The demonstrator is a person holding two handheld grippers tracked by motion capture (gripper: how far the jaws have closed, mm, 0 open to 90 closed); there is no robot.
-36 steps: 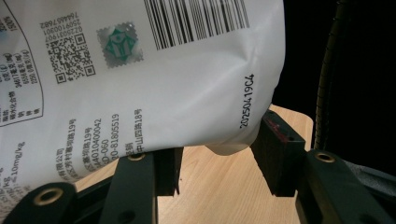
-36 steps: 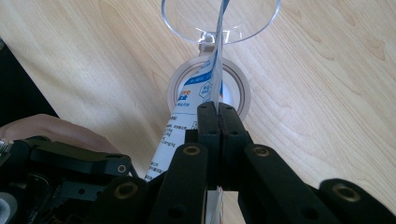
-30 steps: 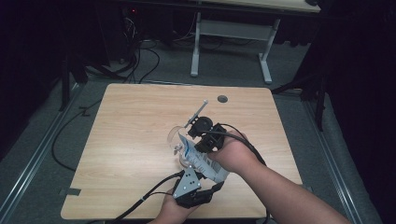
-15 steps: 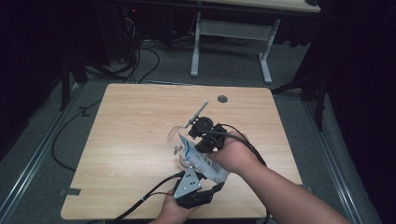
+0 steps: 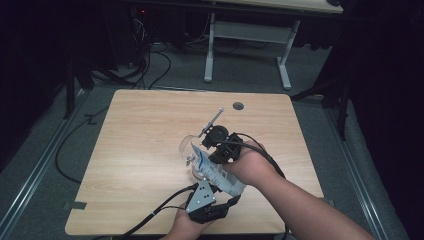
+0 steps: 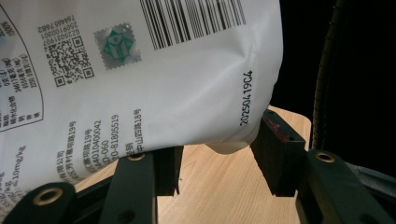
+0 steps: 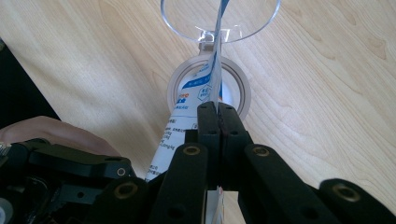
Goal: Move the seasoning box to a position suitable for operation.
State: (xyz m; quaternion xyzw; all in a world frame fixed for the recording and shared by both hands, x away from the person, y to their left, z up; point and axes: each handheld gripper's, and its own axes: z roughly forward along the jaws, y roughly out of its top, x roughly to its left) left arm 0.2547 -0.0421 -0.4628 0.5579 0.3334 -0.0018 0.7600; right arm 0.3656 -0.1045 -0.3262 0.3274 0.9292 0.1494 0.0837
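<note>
A white pouch (image 5: 216, 173) with blue print and a barcode (image 6: 140, 70) hangs slanted between my two grippers above the wooden table (image 5: 145, 130). My left gripper (image 5: 225, 192) holds its bulging lower end, a jaw pressing on each side (image 6: 217, 154). My right gripper (image 5: 207, 152) is shut flat on the pouch's thin upper edge (image 7: 218, 109). That edge (image 7: 215, 60) points down at a clear round jar (image 7: 208, 88) whose hinged clear lid (image 7: 219, 18) lies open behind it. In the high view the jar (image 5: 189, 147) stands just left of the right gripper.
A round cable hole (image 5: 238, 105) sits near the table's far edge. Black cables trail from both grippers off the near edge (image 5: 150, 217). A white desk frame (image 5: 247, 47) and floor cables (image 5: 150, 65) lie beyond the table. Bare wood spreads to the left.
</note>
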